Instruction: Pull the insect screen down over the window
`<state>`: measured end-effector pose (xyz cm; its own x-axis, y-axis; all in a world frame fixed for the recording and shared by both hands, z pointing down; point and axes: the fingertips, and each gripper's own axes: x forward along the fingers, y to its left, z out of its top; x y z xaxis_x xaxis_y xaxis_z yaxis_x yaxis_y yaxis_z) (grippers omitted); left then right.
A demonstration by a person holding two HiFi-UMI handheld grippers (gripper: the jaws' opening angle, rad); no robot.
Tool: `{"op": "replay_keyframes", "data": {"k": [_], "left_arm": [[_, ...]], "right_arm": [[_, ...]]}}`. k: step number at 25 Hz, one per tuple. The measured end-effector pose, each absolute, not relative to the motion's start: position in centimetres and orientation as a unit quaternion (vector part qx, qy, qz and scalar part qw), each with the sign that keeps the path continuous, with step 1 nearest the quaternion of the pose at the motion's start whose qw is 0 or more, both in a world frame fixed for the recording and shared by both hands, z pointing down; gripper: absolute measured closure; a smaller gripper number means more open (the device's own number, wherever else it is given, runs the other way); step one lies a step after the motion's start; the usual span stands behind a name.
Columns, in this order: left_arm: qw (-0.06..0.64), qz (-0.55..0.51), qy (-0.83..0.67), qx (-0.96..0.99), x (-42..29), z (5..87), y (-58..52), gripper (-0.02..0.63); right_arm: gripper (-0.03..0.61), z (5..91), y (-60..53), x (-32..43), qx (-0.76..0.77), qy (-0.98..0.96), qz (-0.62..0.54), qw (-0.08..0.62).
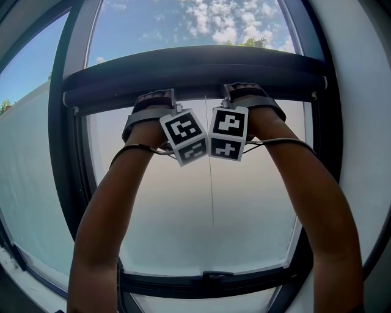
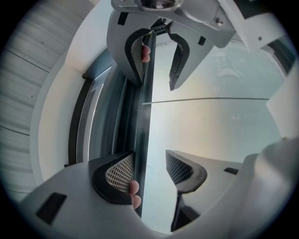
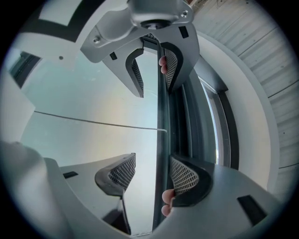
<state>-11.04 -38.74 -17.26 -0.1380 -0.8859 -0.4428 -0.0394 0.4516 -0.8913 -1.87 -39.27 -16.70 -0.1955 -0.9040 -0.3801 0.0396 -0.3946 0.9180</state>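
— Outside the window (image 1: 61,159), what is there to see?

— Blue sky (image 1: 153,30) with white clouds (image 1: 214,18) above, and a pale wall (image 1: 30,171) at the left. The dark bar (image 1: 195,76) of the insect screen (image 1: 183,214) lies across the upper part of the window. Under it the view is milky.

— Where is the left gripper?

— The left gripper (image 2: 149,170) is up at this bar, a little left of its middle. Its jaws stand apart, and the thin edge of the bar passes between them. The edge lies against the left pad, and the other pad is clear of it. Two fingertips (image 2: 134,189) show just beside the left pad.

— What is in the middle?

— The left cube (image 1: 183,136) and the right cube (image 1: 228,133) are almost touching. A thin cord (image 1: 211,183) hangs down from the bar behind them.

— What about the right side?

— The right gripper (image 3: 154,176) is at the bar too, just right of the middle. Its jaws are also apart around the edge of the bar. The edge runs close by the right pad, and a gap is open to the left pad. Neither gripper is clenched on the bar.
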Motion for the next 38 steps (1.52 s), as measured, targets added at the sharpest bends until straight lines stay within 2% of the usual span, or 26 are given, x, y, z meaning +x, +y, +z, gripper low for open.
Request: {"op": "replay_keyframes", "data": {"k": [11, 29, 38], "left_arm": [[0.530, -0.409, 0.623, -0.405, -10.7, -14.1, -38.7, 0.403], [0.506, -0.419, 0.588, -0.471, -10.4, -5.9, -38.1, 0.411], [0.484, -0.459, 0.546, -0.507, -10.1, -0.8, -38.0, 0.411]], "right_arm": [[0.367, -13.4, -38.9, -1.6, 0.490, -0.448, -0.631, 0.401], [0.380, -5.7, -38.5, -1.6, 0.449, -0.483, -0.628, 0.413], [0.380, -0.8, -38.5, -1.3, 0.420, -0.498, -0.619, 0.438]]}}
